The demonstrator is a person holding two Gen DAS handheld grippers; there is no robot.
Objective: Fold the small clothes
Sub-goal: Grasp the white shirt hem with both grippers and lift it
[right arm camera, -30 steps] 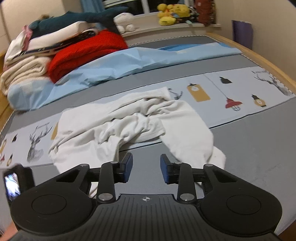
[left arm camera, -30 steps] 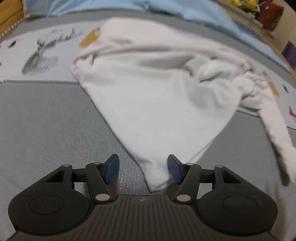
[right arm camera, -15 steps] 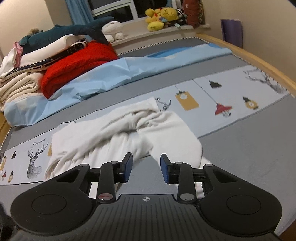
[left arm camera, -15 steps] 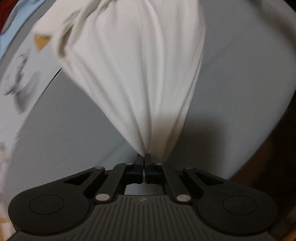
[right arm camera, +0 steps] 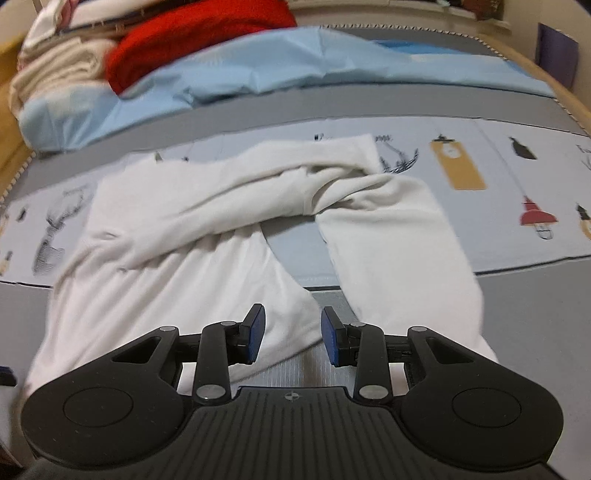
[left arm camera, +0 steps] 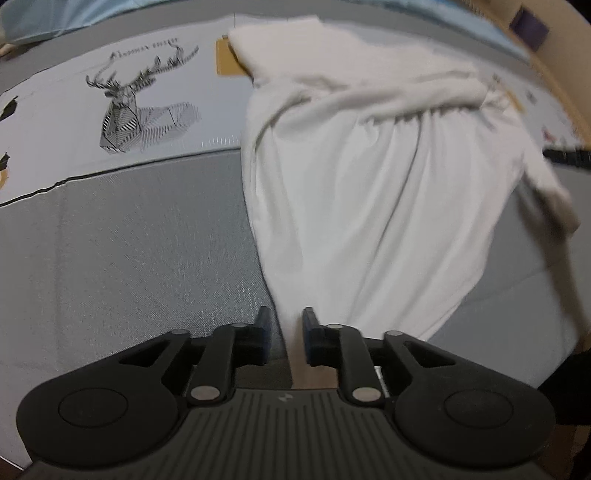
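Observation:
A white pair of small trousers (right arm camera: 207,236) lies on the grey printed bed cover (right arm camera: 480,325), waist at the far side, two legs running toward me. In the left wrist view the same garment (left arm camera: 376,192) spreads ahead, and one narrow end of it lies between my left gripper's (left arm camera: 285,334) partly open jaws; the pads do not press it. My right gripper (right arm camera: 292,338) is open, low over the near end of the left leg, with bare cover between the jaws.
A light blue sheet (right arm camera: 295,70), a red blanket (right arm camera: 199,33) and a pile of folded cream linen (right arm camera: 55,70) lie at the far side. The wooden bed edge (right arm camera: 576,103) runs along the right. A deer print (left arm camera: 140,110) marks the cover left of the garment.
My left gripper shut on the garment's end, lifted and pulled it, and now stands partly open with the cloth laid out flatter. My right gripper moved forward and down and opened a little wider.

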